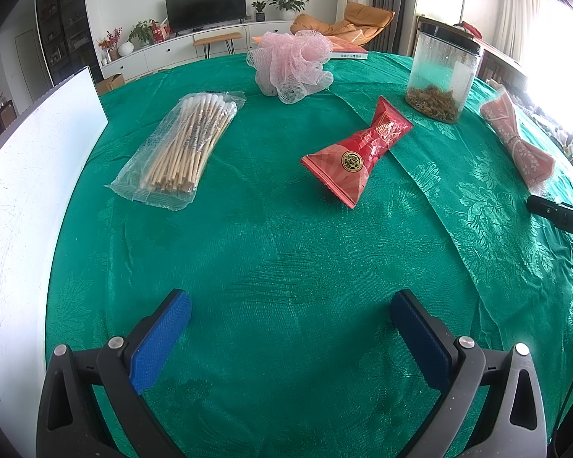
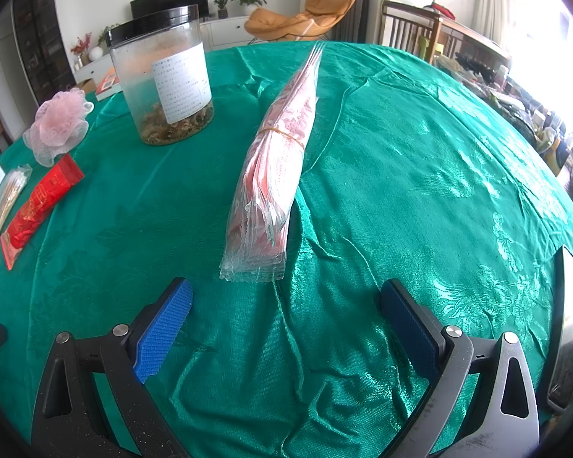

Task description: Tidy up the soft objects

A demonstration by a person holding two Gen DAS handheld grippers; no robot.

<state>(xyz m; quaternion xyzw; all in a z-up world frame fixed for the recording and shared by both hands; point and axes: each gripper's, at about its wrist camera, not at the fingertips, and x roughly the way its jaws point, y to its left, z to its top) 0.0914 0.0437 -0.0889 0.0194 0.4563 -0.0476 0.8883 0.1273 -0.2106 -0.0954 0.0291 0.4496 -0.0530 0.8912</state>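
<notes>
Two hand-held grippers hang wide open and empty: the left hand-held gripper (image 1: pixel 290 318) over bare tabletop (image 1: pixel 271 236), the right hand-held gripper (image 2: pixel 286 315) just short of the pink bag bundle (image 2: pixel 275 168). Nothing looks gathered yet; the cotton swab pack (image 1: pixel 183 145), red packet (image 1: pixel 357 150) and pink mesh pouf (image 1: pixel 290 65) lie well apart, so sorting seems barely begun. The jar (image 2: pixel 164 76) label and the packet's print are too small to read.
</notes>
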